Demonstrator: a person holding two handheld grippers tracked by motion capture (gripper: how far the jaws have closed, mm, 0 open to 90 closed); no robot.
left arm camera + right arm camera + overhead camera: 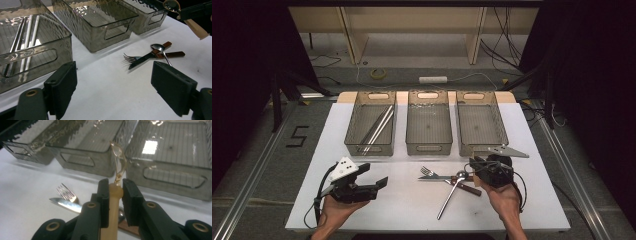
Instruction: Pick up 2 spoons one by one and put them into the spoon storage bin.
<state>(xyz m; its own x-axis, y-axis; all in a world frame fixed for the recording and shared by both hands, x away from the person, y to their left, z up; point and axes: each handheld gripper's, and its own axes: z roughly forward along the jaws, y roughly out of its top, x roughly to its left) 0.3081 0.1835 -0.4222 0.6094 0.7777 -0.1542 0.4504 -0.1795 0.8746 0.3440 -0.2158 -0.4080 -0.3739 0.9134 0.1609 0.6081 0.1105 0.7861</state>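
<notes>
Jaws of the right gripper (115, 192) clamped a wooden-handled spoon (117, 167) (bowl upward); the left gripper (113, 90) gaped empty.

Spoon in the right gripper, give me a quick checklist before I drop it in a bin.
1. Grip: right gripper shut on the spoon at its pale handle. Ok.
2. Spoon lifted off the table: ok, seen in the left gripper view.
3. Middle bin and right bin look empty: ok.
4. Left bin holds silver sticks, not spoons: not ok for this drop.
5. Left gripper open, nothing between its jaws: ok.
6. Fork, knife and second spoon lie crossed on the table: ok.
</notes>
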